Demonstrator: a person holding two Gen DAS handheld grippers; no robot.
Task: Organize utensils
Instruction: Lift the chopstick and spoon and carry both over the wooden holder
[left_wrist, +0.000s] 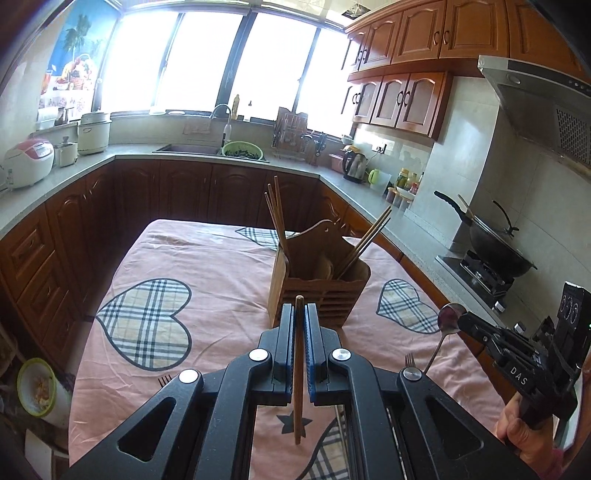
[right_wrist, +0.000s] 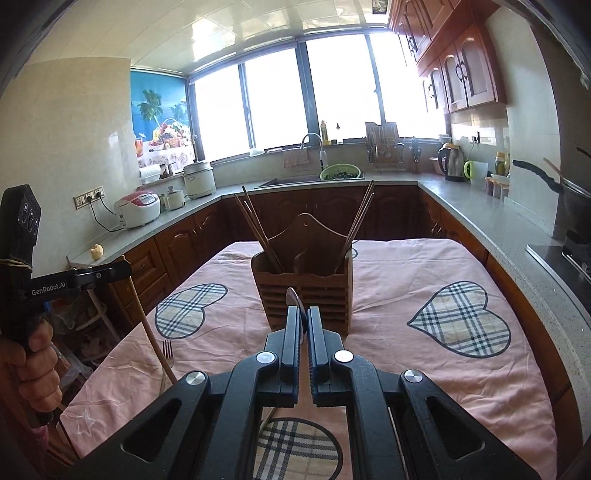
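Observation:
A wooden utensil holder (left_wrist: 317, 284) (right_wrist: 303, 291) stands in the middle of the pink cloth, with chopsticks (left_wrist: 277, 218) (right_wrist: 356, 221) leaning in its left and right compartments. My left gripper (left_wrist: 299, 308) is shut on a single wooden chopstick (left_wrist: 297, 406), held upright just short of the holder. In the right wrist view the left gripper (right_wrist: 125, 267) holds that chopstick (right_wrist: 149, 325) slanting down. My right gripper (right_wrist: 302, 310) (left_wrist: 461, 319) is shut on a metal spoon (right_wrist: 294, 300) (left_wrist: 450, 314), bowl up, right of the holder's front.
Forks (left_wrist: 410, 360) (left_wrist: 164, 380) (right_wrist: 168, 352) lie on the pink heart-patterned tablecloth (left_wrist: 221, 258) (right_wrist: 406, 280) near its front edge. Counters surround the table on three sides. A black wok (left_wrist: 495, 251) sits on the stove at the right, a rice cooker (left_wrist: 29, 162) at the left.

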